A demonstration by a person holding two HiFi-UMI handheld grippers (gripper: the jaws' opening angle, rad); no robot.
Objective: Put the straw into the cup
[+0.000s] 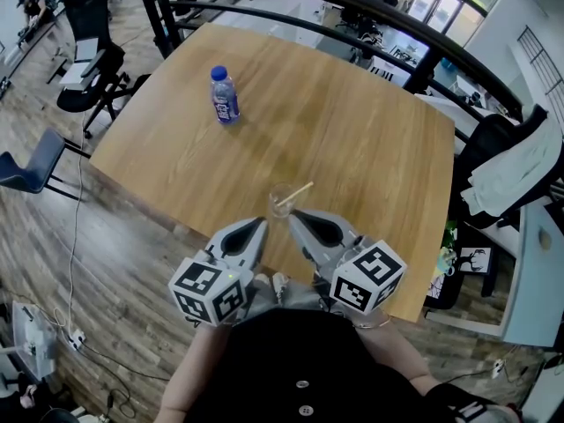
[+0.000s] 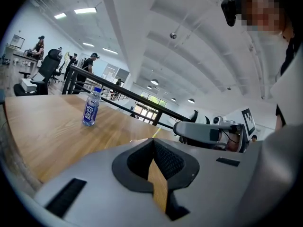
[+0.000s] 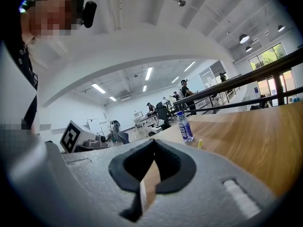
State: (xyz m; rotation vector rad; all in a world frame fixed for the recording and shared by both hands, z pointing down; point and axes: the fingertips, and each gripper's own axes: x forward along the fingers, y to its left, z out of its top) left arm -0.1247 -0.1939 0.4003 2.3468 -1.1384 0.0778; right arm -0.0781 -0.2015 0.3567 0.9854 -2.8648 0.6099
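A clear plastic cup (image 1: pixel 282 203) stands near the front edge of the wooden table (image 1: pixel 352 139). A pale yellow straw (image 1: pixel 297 192) leans in it, its top pointing up and to the right. My left gripper (image 1: pixel 261 222) and right gripper (image 1: pixel 293 217) are just in front of the cup, side by side, tips toward it, both shut and empty. In the left gripper view the jaws of that gripper (image 2: pixel 152 140) meet, with the straw tip (image 2: pixel 156 132) just beyond. In the right gripper view that gripper (image 3: pixel 154 141) is shut too, and the straw tip (image 3: pixel 200 144) shows over its body.
A water bottle with a blue cap and label (image 1: pixel 225 95) stands upright at the table's far left. A black railing (image 1: pixel 370 11) runs behind the table. Office chairs (image 1: pixel 92 77) stand at the left, and a chair draped with white cloth (image 1: pixel 515 170) at the right.
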